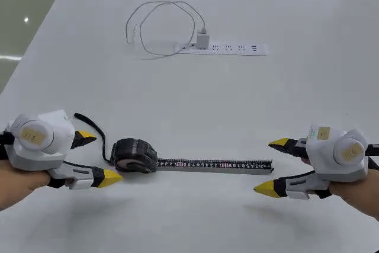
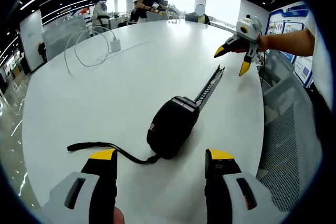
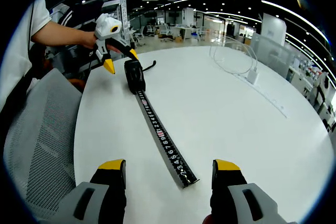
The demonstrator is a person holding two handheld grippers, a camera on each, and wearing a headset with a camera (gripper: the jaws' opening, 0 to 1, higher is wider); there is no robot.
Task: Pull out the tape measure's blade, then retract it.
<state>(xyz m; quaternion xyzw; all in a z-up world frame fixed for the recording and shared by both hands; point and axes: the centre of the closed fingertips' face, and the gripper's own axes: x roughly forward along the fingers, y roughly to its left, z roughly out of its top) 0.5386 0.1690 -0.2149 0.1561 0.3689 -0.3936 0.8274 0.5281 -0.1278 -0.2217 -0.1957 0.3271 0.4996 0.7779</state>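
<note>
Tape measure [image 1: 134,156] lies on the tabletop [image 1: 237,105], near edge, in front of the person. Blade [image 1: 213,165] is out and flat, numbers up. Long axis runs left-right: case at the left, blade end pointing right. Black strap [image 1: 95,128] trails off the case to the left.

Left tongs [image 1: 105,157]: hand held low over the tabletop, pointing right at the case. Jaws apart, holding nothing, case just ahead of the gap between the yellow tips.

Right tongs [image 1: 265,166]: hand low, pointing left, facing the other one along the blade. Jaws apart, blade end sits in the gap between the tips, not pinched.

Farther back, well apart from all this: white power strip [image 1: 228,47] with a charger [image 1: 203,41] plugged in and a looped cable [image 1: 160,28].
</note>
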